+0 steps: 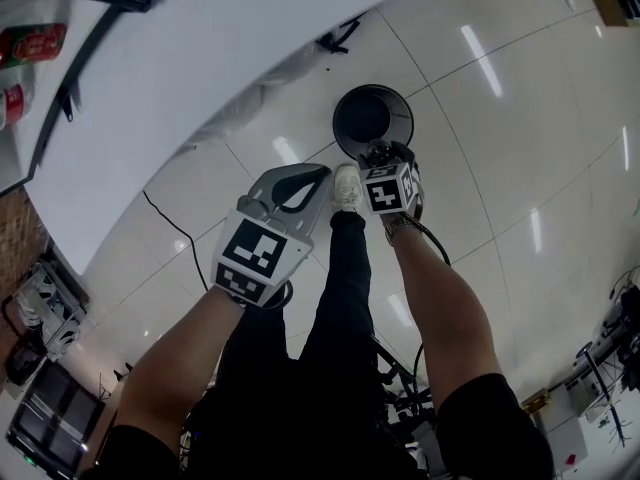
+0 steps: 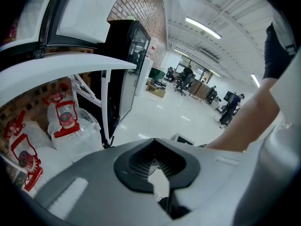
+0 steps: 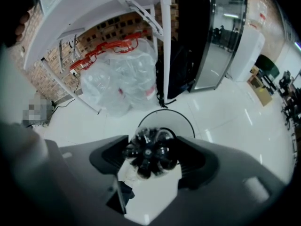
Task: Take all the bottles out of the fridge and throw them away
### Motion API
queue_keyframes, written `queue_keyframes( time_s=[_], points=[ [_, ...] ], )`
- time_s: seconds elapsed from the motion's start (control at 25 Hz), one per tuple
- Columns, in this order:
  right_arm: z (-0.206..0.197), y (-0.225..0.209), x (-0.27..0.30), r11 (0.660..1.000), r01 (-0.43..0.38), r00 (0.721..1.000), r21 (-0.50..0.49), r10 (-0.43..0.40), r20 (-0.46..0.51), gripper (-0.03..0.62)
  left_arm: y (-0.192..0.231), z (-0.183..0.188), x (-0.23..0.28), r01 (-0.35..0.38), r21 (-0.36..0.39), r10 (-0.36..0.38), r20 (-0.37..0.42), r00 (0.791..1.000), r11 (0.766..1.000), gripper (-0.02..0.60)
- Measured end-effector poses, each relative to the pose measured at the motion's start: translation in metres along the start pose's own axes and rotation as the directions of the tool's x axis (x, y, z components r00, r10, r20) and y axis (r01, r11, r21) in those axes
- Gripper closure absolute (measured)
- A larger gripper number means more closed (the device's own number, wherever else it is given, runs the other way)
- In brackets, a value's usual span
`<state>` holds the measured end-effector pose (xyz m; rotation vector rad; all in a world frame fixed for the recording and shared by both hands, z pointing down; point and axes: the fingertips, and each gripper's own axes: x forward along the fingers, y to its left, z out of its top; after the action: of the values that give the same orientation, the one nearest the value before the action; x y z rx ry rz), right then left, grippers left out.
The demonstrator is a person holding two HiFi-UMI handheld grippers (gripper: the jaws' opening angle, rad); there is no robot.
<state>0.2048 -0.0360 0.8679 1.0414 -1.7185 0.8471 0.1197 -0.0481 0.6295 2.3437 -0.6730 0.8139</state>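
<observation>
Right tool [image 1: 386, 156] hung over the bin [image 1: 342, 108] in the head view, while the left tool [image 1: 315, 176] sat beside it, off the bin. In the left gripper view its jaws were together and empty. In the right gripper view the jaws clamped a bottle [image 3: 150, 155], base toward the bin's mouth. This looked like the disposal step, and the next move called for opening those jaws. What lay in the bin could not be made out.

Dark plastic bottle [image 3: 150, 155], petal-shaped base facing out, gripped on both sides, round black bin [image 1: 350, 118] at its 12 o'clock.
</observation>
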Motion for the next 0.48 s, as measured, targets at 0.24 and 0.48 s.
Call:
queue_keyframes(
  time_s=[0.24, 0.48],
  points=[
    [0.002, -0.001, 0.002, 1.000, 0.013, 1.000, 0.007, -0.013, 0.019, 0.274, 0.001, -0.002, -0.003, -0.006, -0.002, 0.006, 0.003, 1.000, 1.000, 0.578],
    [0.025, 0.002, -0.001, 1.000, 0.012, 0.997, -0.014, -0.011, 0.073, 0.275, 0.000, -0.007, -0.003, -0.009, -0.015, 0.009, 0.004, 1.000, 1.000, 0.578]
  ],
)
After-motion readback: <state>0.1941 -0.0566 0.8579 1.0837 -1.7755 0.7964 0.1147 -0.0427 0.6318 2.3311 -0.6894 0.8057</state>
